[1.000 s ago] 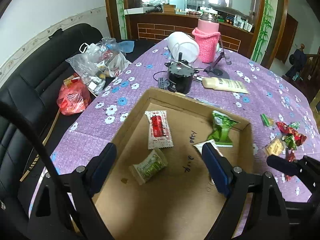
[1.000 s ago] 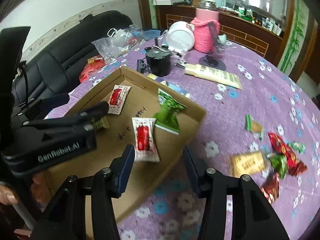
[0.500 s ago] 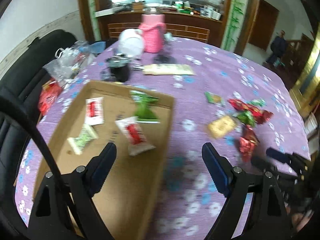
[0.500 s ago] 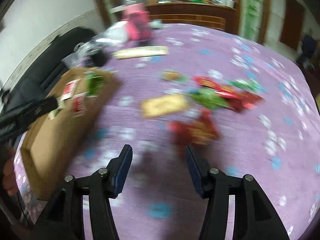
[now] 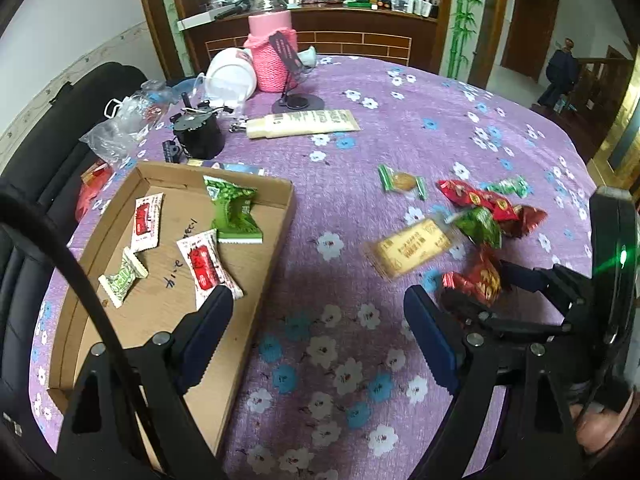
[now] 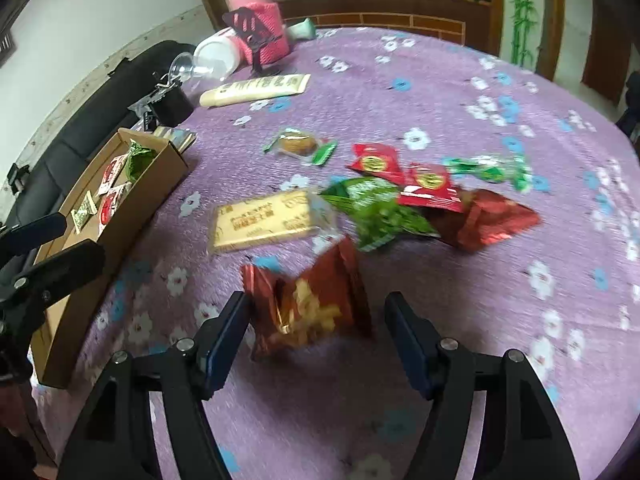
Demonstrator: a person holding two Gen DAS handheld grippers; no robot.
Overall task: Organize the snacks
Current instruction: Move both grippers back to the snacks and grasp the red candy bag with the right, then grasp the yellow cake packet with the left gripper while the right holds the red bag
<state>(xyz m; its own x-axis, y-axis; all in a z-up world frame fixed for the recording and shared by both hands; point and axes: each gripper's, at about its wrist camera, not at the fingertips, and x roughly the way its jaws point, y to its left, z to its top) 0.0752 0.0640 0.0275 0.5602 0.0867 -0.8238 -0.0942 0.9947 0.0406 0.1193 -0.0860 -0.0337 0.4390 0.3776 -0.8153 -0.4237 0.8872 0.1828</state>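
Note:
A shallow cardboard box lies at the table's left with several snack packets in it: two red-and-white ones, a small green-and-white one and a green one. A loose pile of snacks lies to the right. My right gripper is open, its jaws on either side of a dark red packet on the cloth; it also shows in the left wrist view. My left gripper is open and empty above the box's right edge.
The pile holds a yellow bar packet, green packets, red packets and a green-ended cake. A cream tube, black pot, white tub and pink-sleeved jar stand behind. A black sofa is left.
The right gripper let a red-and-white packet go into the box, swung right to the pile and now straddles the dark red packet. The left gripper turned right, off the box's middle.

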